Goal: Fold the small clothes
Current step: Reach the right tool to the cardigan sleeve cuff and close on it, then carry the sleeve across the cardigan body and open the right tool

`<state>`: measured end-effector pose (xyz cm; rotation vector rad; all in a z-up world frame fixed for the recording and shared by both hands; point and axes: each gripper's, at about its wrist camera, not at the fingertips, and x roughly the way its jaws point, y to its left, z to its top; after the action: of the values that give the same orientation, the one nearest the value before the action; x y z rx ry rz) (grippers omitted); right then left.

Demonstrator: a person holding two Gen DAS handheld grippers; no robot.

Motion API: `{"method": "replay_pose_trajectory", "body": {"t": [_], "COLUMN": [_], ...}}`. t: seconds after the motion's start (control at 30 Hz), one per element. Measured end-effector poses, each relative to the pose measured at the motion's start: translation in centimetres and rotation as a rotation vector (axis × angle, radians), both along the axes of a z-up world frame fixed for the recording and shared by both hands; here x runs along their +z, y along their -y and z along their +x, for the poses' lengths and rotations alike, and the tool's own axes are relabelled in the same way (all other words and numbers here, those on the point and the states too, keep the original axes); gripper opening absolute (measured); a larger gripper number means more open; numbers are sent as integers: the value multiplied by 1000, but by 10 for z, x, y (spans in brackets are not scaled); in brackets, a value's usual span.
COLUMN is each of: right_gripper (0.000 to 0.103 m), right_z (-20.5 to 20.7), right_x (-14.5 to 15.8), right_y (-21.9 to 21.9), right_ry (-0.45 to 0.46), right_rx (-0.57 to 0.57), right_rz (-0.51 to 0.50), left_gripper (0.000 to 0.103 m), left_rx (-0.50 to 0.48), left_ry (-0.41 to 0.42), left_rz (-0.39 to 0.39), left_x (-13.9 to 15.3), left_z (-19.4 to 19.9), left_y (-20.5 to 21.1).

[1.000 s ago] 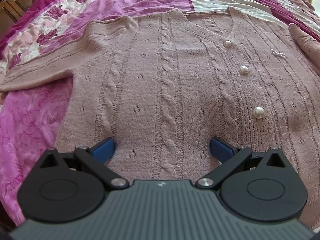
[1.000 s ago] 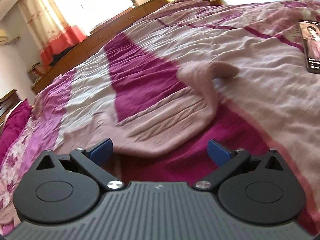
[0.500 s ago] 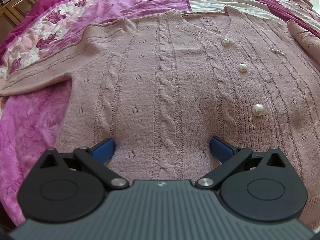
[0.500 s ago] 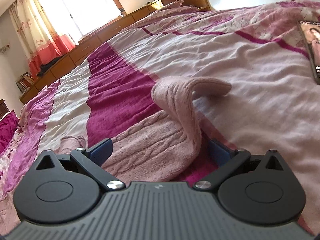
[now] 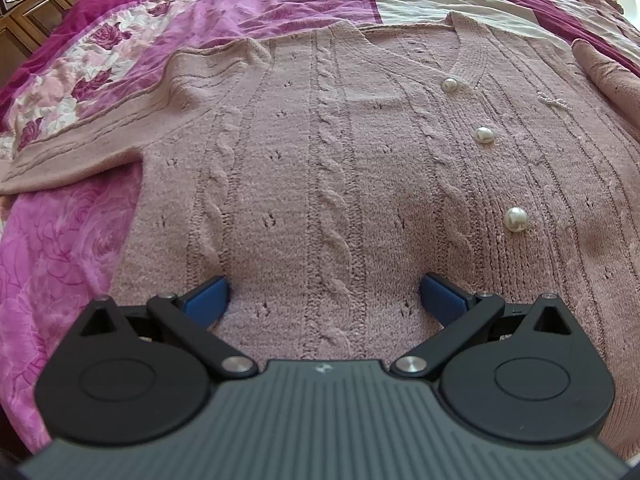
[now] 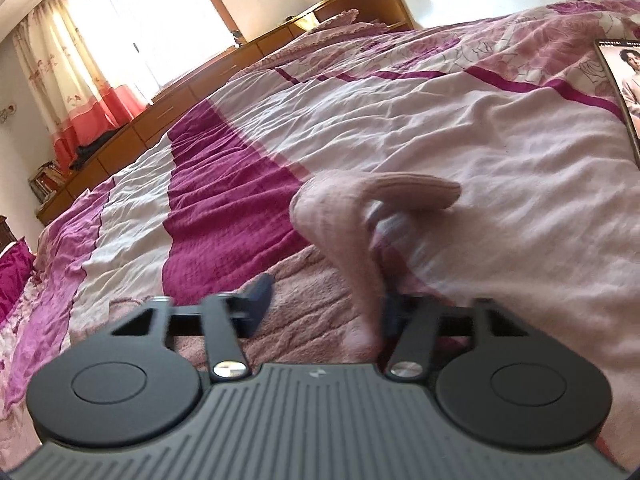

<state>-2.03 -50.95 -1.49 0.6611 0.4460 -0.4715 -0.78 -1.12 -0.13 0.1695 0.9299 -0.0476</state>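
Two grippers work a dusty-pink cable-knit cardigan with pearl buttons (image 5: 328, 168), spread flat on the magenta and cream floral bedspread (image 6: 400, 120). The left gripper (image 5: 324, 300) hovers at the near hem, jaws wide apart and empty. The right gripper (image 6: 320, 304) has just been closing around the cardigan's right sleeve (image 6: 352, 248); its pads look not yet pressed home. A thin pinch of loose knit could slip, or dragging could rumple the flat body.

Each tool (image 5: 324, 300) (image 6: 320, 308) has a ribbed grey body, black round-lobed linkages, silver pivot screws and blue fingertips (image 5: 206, 300).
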Motion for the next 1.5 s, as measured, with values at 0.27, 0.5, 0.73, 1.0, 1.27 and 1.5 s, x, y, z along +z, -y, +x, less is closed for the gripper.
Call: {"method": "replay_pose_trajectory", "body": {"t": [0.27,0.5,0.73,1.0,1.27,1.5], "right_gripper": [7,7,7,7,7,7], "right_z": [-17,-30,-46,-32,-1,31], "right_x": [26,77,135,184,195,184], "right_y": [1,-6,-25,-76,-151,-212], "right_ry": [70,146,238,277,254,221], "right_rx": [20,17,36,142,273,351], "right_rz": [-18,-107,-164,-184,-174,-152], "left_gripper": [103,103,103,103,103,103], "left_rx": [-2,-9,-12,-12,13,45], "left_ry": [5,12,4,15,83,109], "left_rz": [-3,-11,-39,-116,-123,-120], "left_x": [-1,-1,2,19,44,55], "left_z": [0,-3,-1,-4,-6,-8], "left_y": [1,-3,-8,-24,-46,-68]}}
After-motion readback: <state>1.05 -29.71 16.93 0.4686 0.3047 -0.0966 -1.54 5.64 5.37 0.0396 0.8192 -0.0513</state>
